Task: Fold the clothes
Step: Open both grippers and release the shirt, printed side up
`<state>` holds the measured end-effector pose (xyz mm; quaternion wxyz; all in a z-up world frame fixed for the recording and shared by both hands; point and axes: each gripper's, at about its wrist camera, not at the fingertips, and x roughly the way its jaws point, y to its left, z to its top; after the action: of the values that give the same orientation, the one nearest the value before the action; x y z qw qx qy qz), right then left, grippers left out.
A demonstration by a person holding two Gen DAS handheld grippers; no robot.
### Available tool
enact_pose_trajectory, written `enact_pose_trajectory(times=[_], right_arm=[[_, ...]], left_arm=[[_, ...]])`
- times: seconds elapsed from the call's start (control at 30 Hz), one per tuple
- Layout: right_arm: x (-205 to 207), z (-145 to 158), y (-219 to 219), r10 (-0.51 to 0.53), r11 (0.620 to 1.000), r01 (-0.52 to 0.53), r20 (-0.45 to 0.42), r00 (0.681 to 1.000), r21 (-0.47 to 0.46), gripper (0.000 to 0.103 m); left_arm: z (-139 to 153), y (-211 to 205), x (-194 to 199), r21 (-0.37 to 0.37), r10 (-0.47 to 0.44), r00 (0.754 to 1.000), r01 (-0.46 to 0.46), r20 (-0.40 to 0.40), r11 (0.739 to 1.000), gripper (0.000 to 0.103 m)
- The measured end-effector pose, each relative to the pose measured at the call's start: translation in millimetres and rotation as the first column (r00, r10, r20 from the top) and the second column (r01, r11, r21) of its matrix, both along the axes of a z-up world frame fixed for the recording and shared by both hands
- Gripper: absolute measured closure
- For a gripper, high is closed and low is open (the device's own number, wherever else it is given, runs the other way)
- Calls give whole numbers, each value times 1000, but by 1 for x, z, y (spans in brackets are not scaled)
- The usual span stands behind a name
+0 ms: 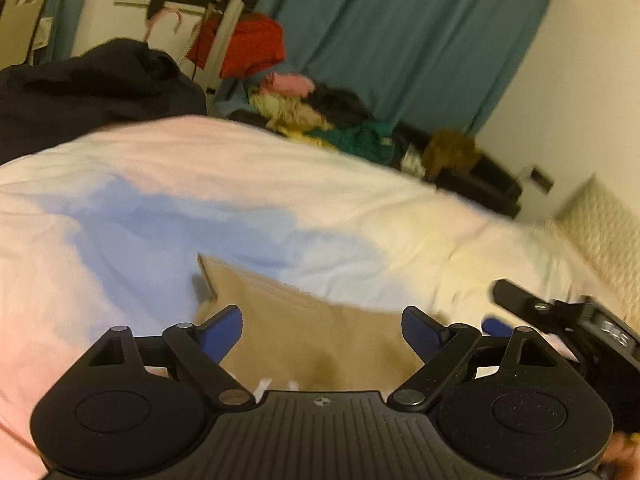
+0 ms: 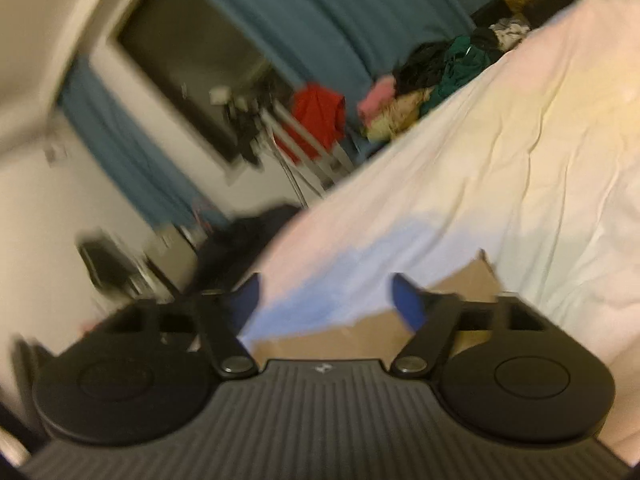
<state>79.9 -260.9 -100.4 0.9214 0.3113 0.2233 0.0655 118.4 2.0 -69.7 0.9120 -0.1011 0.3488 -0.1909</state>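
On the bed, a tan garment [image 1: 304, 320] lies flat on the pastel tie-dye sheet [image 1: 160, 184], its pointed corner sticking up toward the blue patch of the print. Left gripper [image 1: 322, 332] hovers right over that tan fabric, both blue-padded fingers [image 1: 222, 330] spread wide, nothing between them, released. Off to its right side, the right gripper [image 1: 560, 316] pokes into the left wrist view, black body, a blue tip just showing beside the tan cloth.

Switch to the right wrist view, heavily tilted and blurred: right gripper [image 2: 326, 300] is also spread apart, blue fingers [image 2: 406, 300] holding nothing. The tan garment [image 2: 460, 280] sits just under and beyond its right finger, with the sheet [image 2: 520, 140] stretching away up the frame. I cannot tell whether either finger touches the cloth.

Beyond the bed, a heap of mixed clothes [image 1: 320, 116], pink, yellow, green and black, sits against the teal curtain [image 1: 400, 40]. A red garment [image 1: 248, 46] hangs on a white drying rack [image 1: 224, 36], and a dark bundle [image 1: 92, 92] rests at the bed's far left edge.
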Motion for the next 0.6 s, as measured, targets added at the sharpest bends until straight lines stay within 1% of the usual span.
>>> enact_pose_trajectory(times=[0.07,0.1,0.2,0.27,0.33,0.4,0.47,0.5,0.6], right_arm=[[11,-12,7,-1,995,-5,-64,998,-101,75],[16,-19,10,-5,989,-9,-92,996,-150,75],[33,-41,14,-22,973,-21,-183,983,-231,76],[38,-50,15,-22,971,-27,-200,980,-237,79],[43,-57,15,-20,970,-33,-213,977,-239,79],[34,-53,16,-24,969,-28,-204,979,-247,79],[23,-48,17,-29,967,-22,-192,981,-255,78],[18,-45,17,-31,966,-19,-187,982,-259,75],[-9,-32,19,-39,964,-5,-160,986,-264,75]], left_arm=[[-13,-7,4,68,5,1000,-5,-8,998,15],[-20,-10,7,98,13,1000,-12,-11,995,15],[-42,-14,20,167,36,999,-31,-30,985,15],[-53,-19,24,203,38,999,-33,-21,979,15],[-59,-24,20,240,30,1000,-30,2,970,15],[-58,-29,14,282,15,999,-23,30,959,15],[-54,-26,7,272,9,999,-18,35,962,15],[-52,-24,2,261,7,999,-16,35,965,15],[-42,-21,-15,246,0,999,-10,40,969,15]])
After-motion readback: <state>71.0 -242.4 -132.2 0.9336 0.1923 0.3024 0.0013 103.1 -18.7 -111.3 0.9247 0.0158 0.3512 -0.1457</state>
